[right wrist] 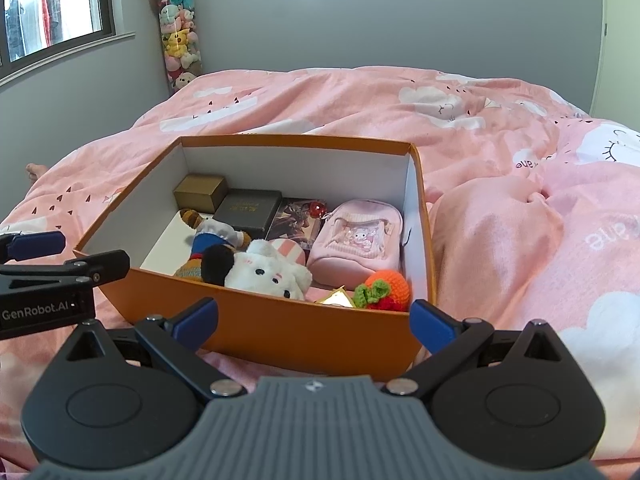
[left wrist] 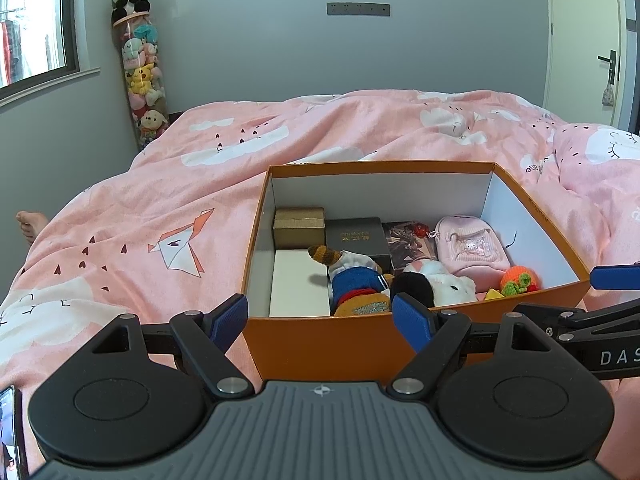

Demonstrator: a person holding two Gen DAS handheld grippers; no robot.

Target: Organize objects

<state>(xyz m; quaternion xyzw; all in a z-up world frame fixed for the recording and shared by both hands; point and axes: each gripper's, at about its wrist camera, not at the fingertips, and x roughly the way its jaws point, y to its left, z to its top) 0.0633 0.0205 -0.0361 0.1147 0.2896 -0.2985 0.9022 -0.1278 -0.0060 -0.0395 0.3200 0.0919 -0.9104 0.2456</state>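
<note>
1. The orange box (left wrist: 328,344) sits on the pink bedspread (left wrist: 152,200), directly in front of both grippers, and it already holds everything that appears to belong to the task.
2. Inside, seen from the left wrist view, a gold box (left wrist: 299,227) sits at 11 o'clock, a dark box (left wrist: 358,236) lies just to the right of it, and a picture card (left wrist: 406,242) lies between the dark box and the pink pouch (left wrist: 470,250) at 2 o'clock.
3. A white box (left wrist: 298,286) lies flat at 8 o'clock, and a blue-clothed doll (left wrist: 356,280) leans beside it, touching a white plush (left wrist: 444,282) near the front wall.
4. An orange crochet piece (right wrist: 386,288) rests at 5 o'clock, with a small yellow item (right wrist: 338,300) just beside it; what that item is cannot be made out.
5. The left gripper (left wrist: 320,316) hovers at the box's near wall with its fingers spread wide and nothing between them.
6. The right gripper (right wrist: 314,318) hovers likewise at the near wall, fingers wide apart and empty.
7. No loose object shows on the bedspread in either view, so the packing seems largely done.
8. What may remain is tidying the leaning toys or fitting a lid, though no lid is visible.
</note>
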